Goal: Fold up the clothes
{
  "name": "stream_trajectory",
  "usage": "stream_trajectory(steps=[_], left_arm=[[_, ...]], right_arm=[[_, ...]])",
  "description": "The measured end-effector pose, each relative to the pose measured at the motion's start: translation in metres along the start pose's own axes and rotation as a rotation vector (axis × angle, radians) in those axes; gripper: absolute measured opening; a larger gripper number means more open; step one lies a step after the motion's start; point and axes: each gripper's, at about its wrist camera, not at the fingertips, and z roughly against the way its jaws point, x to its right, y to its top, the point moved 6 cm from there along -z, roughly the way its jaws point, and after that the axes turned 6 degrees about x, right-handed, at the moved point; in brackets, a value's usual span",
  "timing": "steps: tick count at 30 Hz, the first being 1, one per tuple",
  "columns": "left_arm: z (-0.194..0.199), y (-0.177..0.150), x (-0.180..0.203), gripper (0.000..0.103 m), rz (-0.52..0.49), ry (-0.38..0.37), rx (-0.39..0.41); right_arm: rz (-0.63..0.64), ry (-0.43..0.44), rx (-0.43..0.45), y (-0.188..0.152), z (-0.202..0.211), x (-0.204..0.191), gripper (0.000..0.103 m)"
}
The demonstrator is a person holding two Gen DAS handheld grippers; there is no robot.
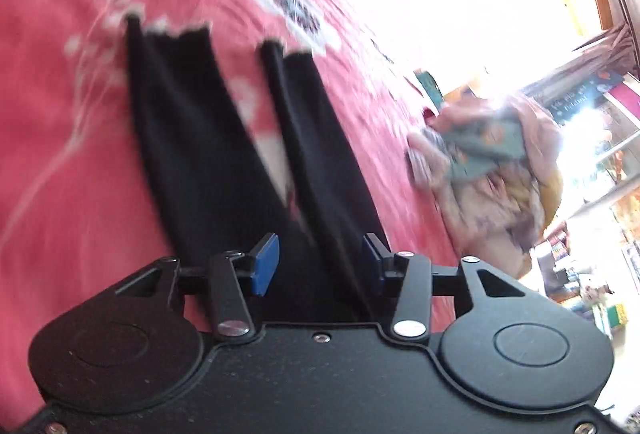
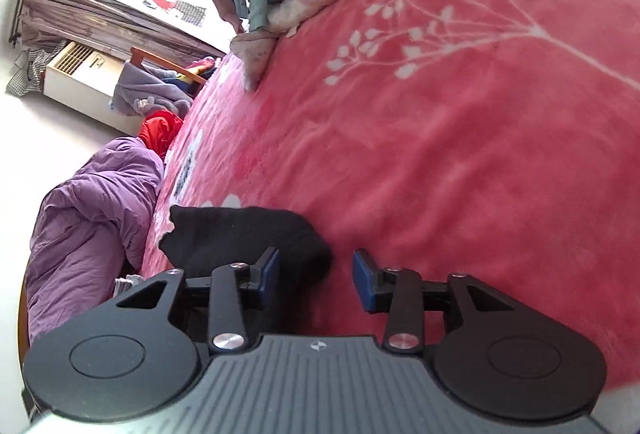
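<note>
On a bed spread with a pink blanket [image 2: 460, 162], I hold a gripper in each hand over a black garment [image 1: 192, 138]. In the left wrist view it lies flat with two long, narrow lengths, legs or sleeves I cannot tell which, running away from me side by side with a strip of blanket showing between them. My left gripper [image 1: 320, 258] hangs just above its near end, jaws spread, blue pads clear of the cloth, pinching nothing. My right gripper [image 2: 316, 274] sits low at the blanket, jaws likewise spread and empty; a bunched black end [image 2: 248, 238] of cloth lies just beside and partly under its left finger, not between the pads.

As I judge it, the folding of this piece is at an early or middle stage: the garment is laid out straight, but the two lengths are not brought together, and no neat stack of finished clothes shows in either view. A heap of unfolded clothes [image 1: 492, 170], pale pink and blue-green, waits well apart toward the window side of the bed, so most of the work looks left to do.

No basket, box or drawer for the clothes shows in either view.
</note>
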Motion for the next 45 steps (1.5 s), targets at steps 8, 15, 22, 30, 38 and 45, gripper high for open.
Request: stream_trajectory(steps=[8,15,22,30,38,45], left_arm=[[-0.086,0.062,-0.006,0.044,-0.061,0.057,0.057],[-0.128,0.092,-0.027,0.043,-0.072,0.070,0.072],[-0.151,0.107,-0.014,0.005,-0.202,0.051,0.103],[-0.135,0.132,-0.012,0.012,-0.147,0.018,0.238],[-0.127,0.133,-0.027,0.046,-0.128,0.120,0.182],[-0.064,0.141,-0.043,0.046,-0.089,0.136,0.227]], right_arm=[[0.047,0.045,0.019,-0.002,-0.020,-0.006,0.044],[0.060,0.081,0.040,-0.002,-0.028,-0.007,0.034],[0.127,0.073,0.092,0.009,-0.028,-0.025,0.029],[0.237,0.014,0.170,0.050,-0.030,-0.048,0.028],[0.145,-0.055,0.102,0.047,-0.046,-0.023,0.038],[0.112,-0.033,0.063,0.016,-0.011,-0.027,0.039]])
